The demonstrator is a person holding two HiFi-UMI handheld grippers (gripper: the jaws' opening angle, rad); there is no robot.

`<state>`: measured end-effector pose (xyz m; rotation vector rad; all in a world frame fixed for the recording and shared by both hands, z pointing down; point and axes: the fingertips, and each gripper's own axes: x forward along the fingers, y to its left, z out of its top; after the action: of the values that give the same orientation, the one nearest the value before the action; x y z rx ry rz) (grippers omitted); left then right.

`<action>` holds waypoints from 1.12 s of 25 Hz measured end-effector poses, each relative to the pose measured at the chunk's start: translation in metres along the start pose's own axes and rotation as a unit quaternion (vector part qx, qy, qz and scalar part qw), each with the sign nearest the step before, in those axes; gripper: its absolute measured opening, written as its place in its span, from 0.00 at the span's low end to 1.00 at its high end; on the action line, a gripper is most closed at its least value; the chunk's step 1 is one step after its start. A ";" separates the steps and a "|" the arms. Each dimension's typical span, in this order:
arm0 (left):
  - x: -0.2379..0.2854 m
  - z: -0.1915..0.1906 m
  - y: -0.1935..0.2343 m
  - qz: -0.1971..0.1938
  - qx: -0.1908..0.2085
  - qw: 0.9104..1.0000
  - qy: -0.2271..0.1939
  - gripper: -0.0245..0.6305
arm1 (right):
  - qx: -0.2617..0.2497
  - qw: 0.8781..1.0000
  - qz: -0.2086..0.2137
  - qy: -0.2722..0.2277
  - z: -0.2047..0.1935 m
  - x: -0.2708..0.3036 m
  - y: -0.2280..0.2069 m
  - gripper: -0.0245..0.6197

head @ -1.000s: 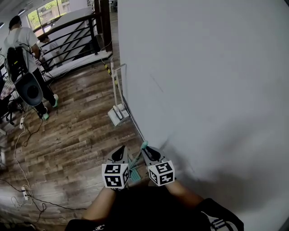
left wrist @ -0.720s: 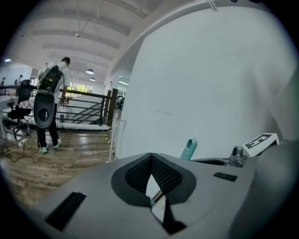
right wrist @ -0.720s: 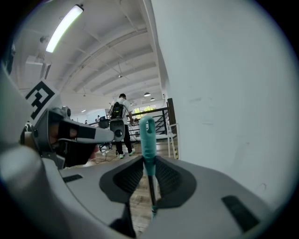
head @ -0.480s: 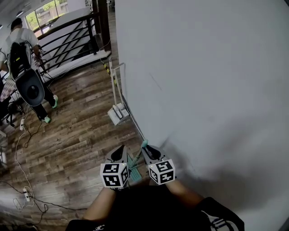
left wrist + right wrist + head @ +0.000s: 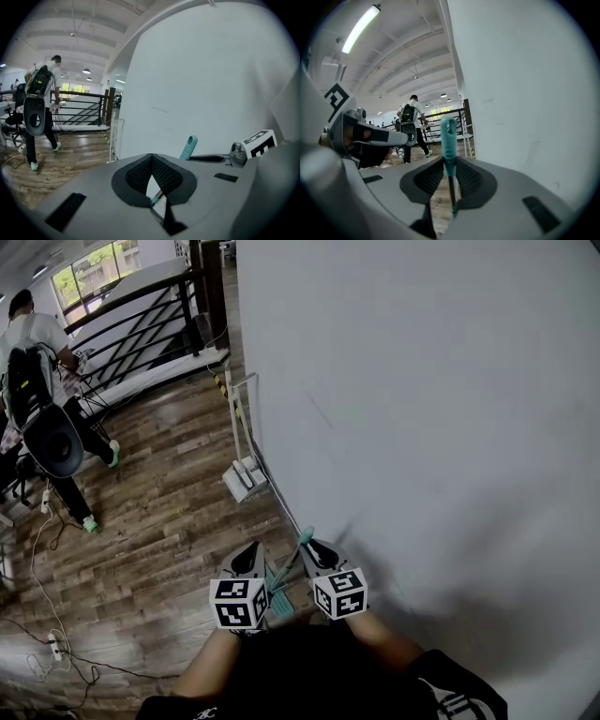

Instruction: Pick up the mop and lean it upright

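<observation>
The mop's teal handle tip (image 5: pixel 304 539) stands up close to the white wall (image 5: pixel 422 427), and its pole runs down to the teal mop head (image 5: pixel 278 602) on the floor between my grippers. My right gripper (image 5: pixel 310 550) is shut on the handle (image 5: pixel 448 140), which rises upright between its pads. My left gripper (image 5: pixel 249 554) hovers just left of the pole. Its pads (image 5: pixel 140 171) meet at the tips, with nothing seen gripped. In the left gripper view the handle tip (image 5: pixel 189 147) shows beside the right gripper (image 5: pixel 213 159).
A white long-handled dustpan (image 5: pixel 246 474) leans on the wall further along. A person with a backpack (image 5: pixel 37 409) walks on the wood floor at far left near a black railing (image 5: pixel 141 315). Cables and a power strip (image 5: pixel 52 643) lie at lower left.
The person with the backpack has walked further left. My right gripper and the mop handle have shifted very slightly right. The left gripper has hardly moved.
</observation>
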<state>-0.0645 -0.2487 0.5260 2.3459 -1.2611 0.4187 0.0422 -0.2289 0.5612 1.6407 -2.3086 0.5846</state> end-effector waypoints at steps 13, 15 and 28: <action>-0.004 -0.007 -0.013 -0.015 0.013 1.000 0.007 0.03 | 0.117 0.985 -0.123 -0.023 -0.008 -0.006 -0.085 0.18; -0.005 -0.008 -0.017 -0.018 0.015 1.000 0.009 0.03 | 0.154 0.976 -0.153 -0.024 -0.009 -0.009 -0.102 0.19; -0.009 -0.016 -0.041 -0.040 0.022 0.999 0.018 0.03 | 0.236 0.955 -0.175 -0.045 -0.018 -0.026 -0.137 0.25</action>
<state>-0.0360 -0.2144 0.5262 2.4045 -1.1479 0.4647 0.1798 -0.2383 0.5902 2.2666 -1.9533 1.0497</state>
